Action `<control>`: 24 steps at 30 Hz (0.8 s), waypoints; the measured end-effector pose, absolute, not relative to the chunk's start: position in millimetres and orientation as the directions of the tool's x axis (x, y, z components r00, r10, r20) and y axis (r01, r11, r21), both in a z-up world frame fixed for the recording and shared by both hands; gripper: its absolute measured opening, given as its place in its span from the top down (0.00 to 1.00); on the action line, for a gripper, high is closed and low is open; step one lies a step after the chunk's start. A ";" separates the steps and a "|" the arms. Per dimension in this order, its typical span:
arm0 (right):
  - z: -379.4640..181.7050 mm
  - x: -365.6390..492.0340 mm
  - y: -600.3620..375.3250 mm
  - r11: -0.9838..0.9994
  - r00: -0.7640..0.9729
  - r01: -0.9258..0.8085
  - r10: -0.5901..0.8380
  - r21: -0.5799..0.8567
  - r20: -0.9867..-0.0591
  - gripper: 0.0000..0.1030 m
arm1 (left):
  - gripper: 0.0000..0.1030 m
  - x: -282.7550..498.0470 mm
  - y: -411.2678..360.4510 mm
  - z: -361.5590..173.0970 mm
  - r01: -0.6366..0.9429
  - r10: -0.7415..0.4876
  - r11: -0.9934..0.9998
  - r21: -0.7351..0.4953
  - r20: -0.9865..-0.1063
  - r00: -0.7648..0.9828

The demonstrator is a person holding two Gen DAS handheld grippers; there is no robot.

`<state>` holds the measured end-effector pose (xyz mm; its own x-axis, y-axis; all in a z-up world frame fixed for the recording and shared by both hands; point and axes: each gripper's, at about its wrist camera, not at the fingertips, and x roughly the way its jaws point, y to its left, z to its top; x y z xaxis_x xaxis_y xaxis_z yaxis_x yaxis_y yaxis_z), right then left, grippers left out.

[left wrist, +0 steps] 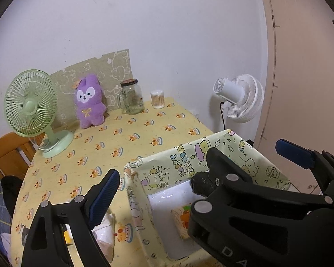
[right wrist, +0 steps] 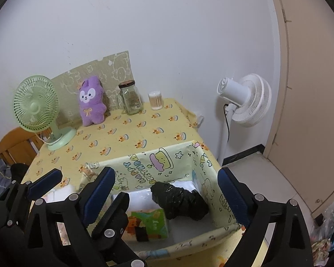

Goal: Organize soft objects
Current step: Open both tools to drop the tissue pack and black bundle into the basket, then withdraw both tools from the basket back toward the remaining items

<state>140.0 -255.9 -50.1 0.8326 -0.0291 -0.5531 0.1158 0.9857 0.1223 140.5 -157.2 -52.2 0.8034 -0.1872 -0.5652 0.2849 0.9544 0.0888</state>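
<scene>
I see both claws spread wide with nothing between the pads: my left claw (left wrist: 197, 162) and my right claw (right wrist: 165, 181) hover over the fabric box (right wrist: 144, 158) on the worktop (right wrist: 131, 131). A black crumpled bundle (right wrist: 180, 202) lies inside, its long axis running from the back wall toward the front right corner, beside a tissue pack (right wrist: 151, 222).

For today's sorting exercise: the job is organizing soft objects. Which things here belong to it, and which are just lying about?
Belong to the job:
- fabric storage box
- black plastic bundle inside it
- tissue pack inside it
- purple plush toy, possibly next

Just lying about:
- green desk fan
- glass jar
- cotton swab tub
- white standing fan
</scene>
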 end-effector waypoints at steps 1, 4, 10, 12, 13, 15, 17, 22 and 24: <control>-47.6 137.3 -253.5 0.986 0.836 0.115 -0.031 0.119 -0.548 0.07 | 0.10 138.2 -155.4 -50.4 0.283 -0.188 0.955 0.088 -0.560 0.807; -40.3 128.3 -246.6 0.988 0.844 0.115 -0.040 0.108 -0.534 0.05 | 0.10 130.7 -147.7 -44.8 0.282 -0.196 0.956 0.078 -0.547 0.814; -27.3 111.7 -231.8 0.989 0.861 0.118 -0.056 0.091 -0.506 0.01 | 0.10 114.9 -130.8 -34.8 0.272 -0.201 0.960 0.063 -0.520 0.830; -23.5 106.4 -224.6 0.990 0.864 0.114 -0.058 0.083 -0.501 0.00 | 0.08 109.4 -124.2 -32.1 0.266 -0.199 0.962 0.060 -0.512 0.836; -22.0 104.6 -222.0 0.990 0.865 0.112 -0.057 0.081 -0.498 0.00 | 0.08 107.0 -121.2 -31.1 0.261 -0.197 0.963 0.058 -0.508 0.838; -18.8 99.9 -214.9 0.992 0.867 0.104 -0.054 0.075 -0.495 0.00 | 0.07 102.5 -115.3 -28.8 0.255 -0.194 0.965 0.055 -0.501 0.843; -16.1 95.1 -208.5 0.993 0.870 0.092 -0.045 0.072 -0.491 0.00 | 0.07 96.1 -108.2 -26.6 0.245 -0.190 0.968 0.051 -0.492 0.850; -9.2 83.3 -191.3 0.994 0.877 0.096 -0.056 0.059 -0.477 0.00 | 0.05 83.9 -91.2 -21.6 0.226 -0.181 0.973 0.038 -0.475 0.861; -6.2 77.9 -184.8 0.993 0.882 0.101 -0.062 0.061 -0.467 0.00 | 0.03 79.3 -84.8 -19.1 0.216 -0.176 0.976 0.035 -0.464 0.868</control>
